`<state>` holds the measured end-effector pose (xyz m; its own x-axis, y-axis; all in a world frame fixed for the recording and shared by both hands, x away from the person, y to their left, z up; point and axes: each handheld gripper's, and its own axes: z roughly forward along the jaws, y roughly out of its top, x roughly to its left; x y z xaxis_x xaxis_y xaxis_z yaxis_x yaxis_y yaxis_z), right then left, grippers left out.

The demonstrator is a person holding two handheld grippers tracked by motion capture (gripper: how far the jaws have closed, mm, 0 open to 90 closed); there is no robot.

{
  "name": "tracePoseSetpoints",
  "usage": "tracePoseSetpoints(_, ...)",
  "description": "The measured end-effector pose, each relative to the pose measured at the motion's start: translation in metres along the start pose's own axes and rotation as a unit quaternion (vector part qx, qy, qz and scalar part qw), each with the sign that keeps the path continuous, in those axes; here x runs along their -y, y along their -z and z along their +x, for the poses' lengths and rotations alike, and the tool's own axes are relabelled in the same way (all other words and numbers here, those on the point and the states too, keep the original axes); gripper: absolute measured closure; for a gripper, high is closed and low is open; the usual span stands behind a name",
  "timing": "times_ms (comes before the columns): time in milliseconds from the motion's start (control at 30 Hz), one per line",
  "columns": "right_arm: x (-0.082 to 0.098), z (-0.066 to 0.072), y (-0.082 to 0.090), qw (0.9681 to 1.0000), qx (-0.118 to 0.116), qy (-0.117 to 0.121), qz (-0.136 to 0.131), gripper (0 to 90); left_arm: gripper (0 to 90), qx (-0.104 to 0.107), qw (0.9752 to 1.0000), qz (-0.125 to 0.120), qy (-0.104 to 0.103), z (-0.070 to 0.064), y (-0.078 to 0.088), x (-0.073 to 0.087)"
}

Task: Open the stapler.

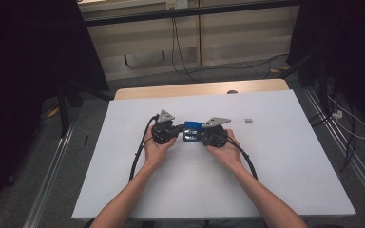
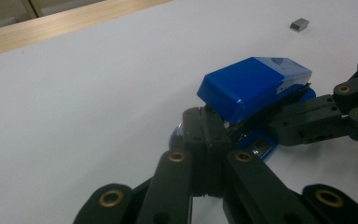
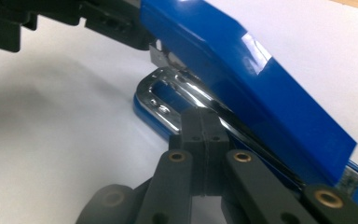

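Sitting mid-table on the white sheet (image 1: 275, 190), a blue stapler (image 1: 192, 131) lies between the two claws. Left claw (image 1: 177, 131) comes at it from the left in the high view, right claw (image 1: 200, 135) from the right, each held in a hand: left hand (image 1: 158, 151), right hand (image 1: 226, 152). Forearms enter from the bottom edge.

Left claw view: left claw (image 2: 206, 127) has its jaws pressed together, nothing between them, tips touching the stapler (image 2: 254, 88) at the end where its blue top lifts off the base. Stapler top is tilted up, gap open under it, metal track showing in the gap. Right claw's dark linkage reaches in from the right, up against the stapler's side.

Right gripper view: right claw (image 3: 204, 122) also pressed together, holding nothing, tips against the black strip and the chrome plate of the stapler (image 3: 242, 74) under the raised blue top. Blue base lies flat on the sheet. Left claw's black body sits top left, touching the stapler's front end.

Small grey block of staples (image 1: 248, 120) lies alone on the sheet, well to the right of the stapler, also seen top right in the left gripper view (image 2: 299, 24). Wooden table (image 1: 171, 90) edge shows beyond the sheet. Black cables trail from both claws along the forearms.
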<state>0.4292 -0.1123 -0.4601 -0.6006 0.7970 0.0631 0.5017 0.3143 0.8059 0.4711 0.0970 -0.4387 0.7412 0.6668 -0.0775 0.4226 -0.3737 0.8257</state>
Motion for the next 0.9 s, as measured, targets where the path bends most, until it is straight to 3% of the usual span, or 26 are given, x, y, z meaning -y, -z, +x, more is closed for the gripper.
tracePoseSetpoints(433,-0.001,0.001,0.000,0.9999,-0.002,0.012,0.003,90.0,90.0,0.003,1.0000,-0.005,-0.004,-0.001,0.002,-0.004)
tracePoseSetpoints(900,-0.002,-0.001,0.001,0.9999,0.005,0.001,0.009,90.0,90.0,0.015,0.9996,-0.021,-0.005,-0.001,0.005,-0.015)
